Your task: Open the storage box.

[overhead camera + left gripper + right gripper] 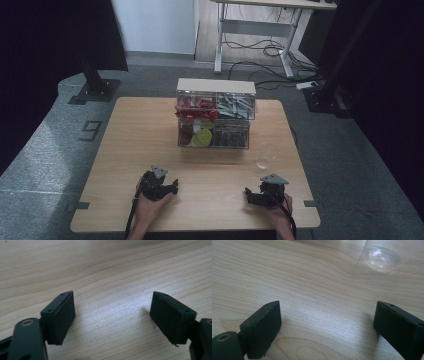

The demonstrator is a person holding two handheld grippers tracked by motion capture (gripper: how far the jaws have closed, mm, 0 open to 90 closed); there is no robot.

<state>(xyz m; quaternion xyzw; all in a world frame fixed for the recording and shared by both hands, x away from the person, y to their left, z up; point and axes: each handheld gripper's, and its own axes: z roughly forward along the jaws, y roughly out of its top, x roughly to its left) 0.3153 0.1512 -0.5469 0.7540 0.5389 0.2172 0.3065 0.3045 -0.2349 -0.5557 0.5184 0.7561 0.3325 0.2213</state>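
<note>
High view: I rest my left claw (176, 187) and right claw (248, 194) on the wooden table (145, 140), both spread wide, pinching nothing. A clear cup (265, 156) stands just beyond my right claw.

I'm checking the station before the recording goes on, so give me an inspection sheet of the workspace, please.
Surface: wooden table, bare in front of both hands.
Job's things: clear plastic cup upright, ahead of the right hand-held gripper; clear compartment organizer at the far middle, stocked.
Clutter: nothing seen.
Grippers: left hand-held gripper and right one both open, holding nothing, low over the table.
Cables: one trails from each gripper; floor cables under the far desk.
Surroundings: grey floor, dark stands.
</note>
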